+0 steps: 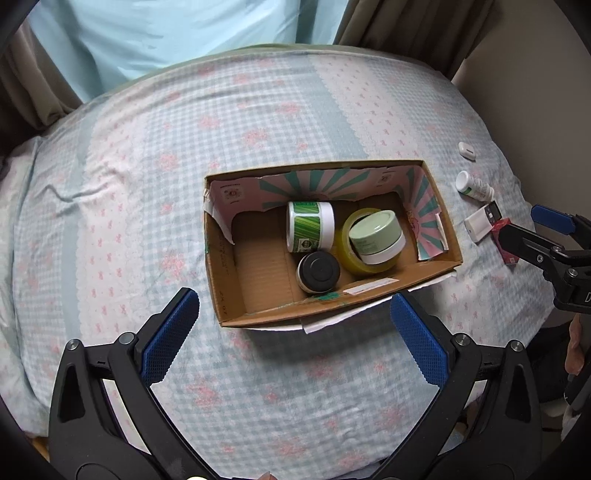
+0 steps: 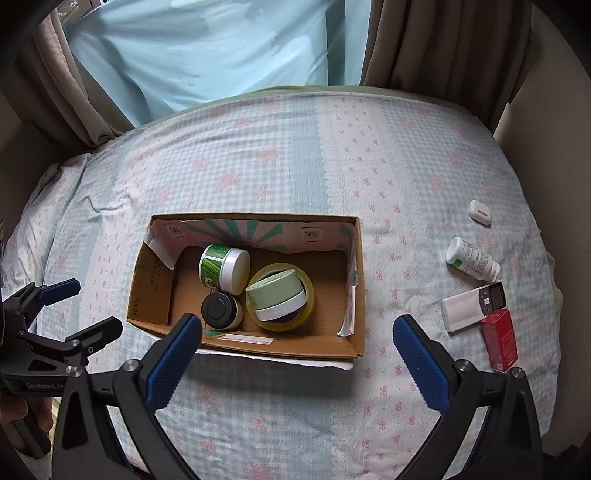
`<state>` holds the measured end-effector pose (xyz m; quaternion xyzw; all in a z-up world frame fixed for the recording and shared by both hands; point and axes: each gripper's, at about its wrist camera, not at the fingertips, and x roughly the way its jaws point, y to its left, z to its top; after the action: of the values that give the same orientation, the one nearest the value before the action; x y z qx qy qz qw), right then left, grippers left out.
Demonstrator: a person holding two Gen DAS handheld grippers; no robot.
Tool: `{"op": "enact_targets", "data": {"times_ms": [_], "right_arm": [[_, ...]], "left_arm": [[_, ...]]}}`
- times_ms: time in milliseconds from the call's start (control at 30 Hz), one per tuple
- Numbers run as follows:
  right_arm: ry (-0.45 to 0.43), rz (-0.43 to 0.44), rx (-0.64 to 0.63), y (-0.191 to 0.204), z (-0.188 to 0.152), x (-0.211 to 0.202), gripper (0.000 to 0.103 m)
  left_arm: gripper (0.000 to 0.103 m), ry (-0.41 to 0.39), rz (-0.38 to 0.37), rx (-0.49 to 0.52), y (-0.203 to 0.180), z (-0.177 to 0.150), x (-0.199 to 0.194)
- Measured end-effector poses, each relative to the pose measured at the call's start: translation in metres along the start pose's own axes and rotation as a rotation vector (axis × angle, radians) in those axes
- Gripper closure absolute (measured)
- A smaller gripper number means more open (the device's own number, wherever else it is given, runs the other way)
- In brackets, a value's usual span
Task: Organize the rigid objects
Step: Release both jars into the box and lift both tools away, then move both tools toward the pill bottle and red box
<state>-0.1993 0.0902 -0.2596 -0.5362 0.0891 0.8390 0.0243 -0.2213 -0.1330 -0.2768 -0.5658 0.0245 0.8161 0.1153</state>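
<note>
An open cardboard box (image 1: 229, 280) (image 2: 147, 288) sits on the bed. It holds a green-striped white jar (image 1: 309, 226) (image 2: 223, 268), a black-lidded jar (image 1: 318, 272) (image 2: 220, 310) and a pale green jar (image 1: 376, 236) (image 2: 277, 293) resting in a yellow tape roll (image 1: 345, 240) (image 2: 308, 295). To the box's right lie a white bottle (image 1: 474, 185) (image 2: 471, 259), a white-and-black device (image 1: 480, 218) (image 2: 472, 304), a red box (image 1: 506, 245) (image 2: 500, 339) and a small white case (image 1: 466, 148) (image 2: 480, 213). My left gripper (image 1: 291, 332) (image 2: 70, 306) is open and empty just before the box. My right gripper (image 2: 297, 350) (image 1: 524, 225) is open and empty.
The bed (image 1: 258, 129) (image 2: 295, 166) has a blue checked cover with pink flowers. Brown curtains (image 1: 406, 26) (image 2: 424, 44) and a pale blue sheet (image 2: 221, 48) hang behind it. A beige wall (image 1: 535, 92) stands on the right.
</note>
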Motion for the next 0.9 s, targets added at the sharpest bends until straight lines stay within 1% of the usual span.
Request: {"op": "enact_targets", "data": {"times_ms": [100,200,300,433,533,667,800,900], "right_arm": [[-0.025,0.001,0.013,-0.020,-0.004,-0.025,0.000],[-0.045,-0.016,0.018,-0.047,-0.009,-0.048,0.000],[-0.052,-0.039,0.012,-0.079,-0.015,-0.066,0.000],[-0.052,-0.077,0.008,-0.128,-0.025,-0.081,0.000],[-0.043,-0.121,0.002,-0.165,-0.031,-0.086,0.000],[-0.019,-0.133,0.014,-0.211,-0.037,-0.080,0.000],[0.022,-0.130,0.027,-0.252,-0.043,-0.061,0.000],[0.055,-0.125,0.042,-0.278,-0.047,-0.041,0.000]], "left_arm": [[0.000,-0.021,-0.018,0.010,-0.023,0.005,-0.017],[0.000,-0.044,-0.017,0.052,-0.053,0.013,-0.030],[0.000,-0.058,-0.009,0.115,-0.087,0.026,-0.037],[0.000,-0.055,-0.015,0.223,-0.138,0.051,-0.032],[0.000,-0.045,-0.036,0.317,-0.182,0.074,-0.021],[0.000,-0.027,-0.080,0.459,-0.247,0.103,0.002],[0.000,0.033,-0.121,0.602,-0.309,0.129,0.042],[0.000,0.078,-0.129,0.729,-0.352,0.141,0.077]]}}
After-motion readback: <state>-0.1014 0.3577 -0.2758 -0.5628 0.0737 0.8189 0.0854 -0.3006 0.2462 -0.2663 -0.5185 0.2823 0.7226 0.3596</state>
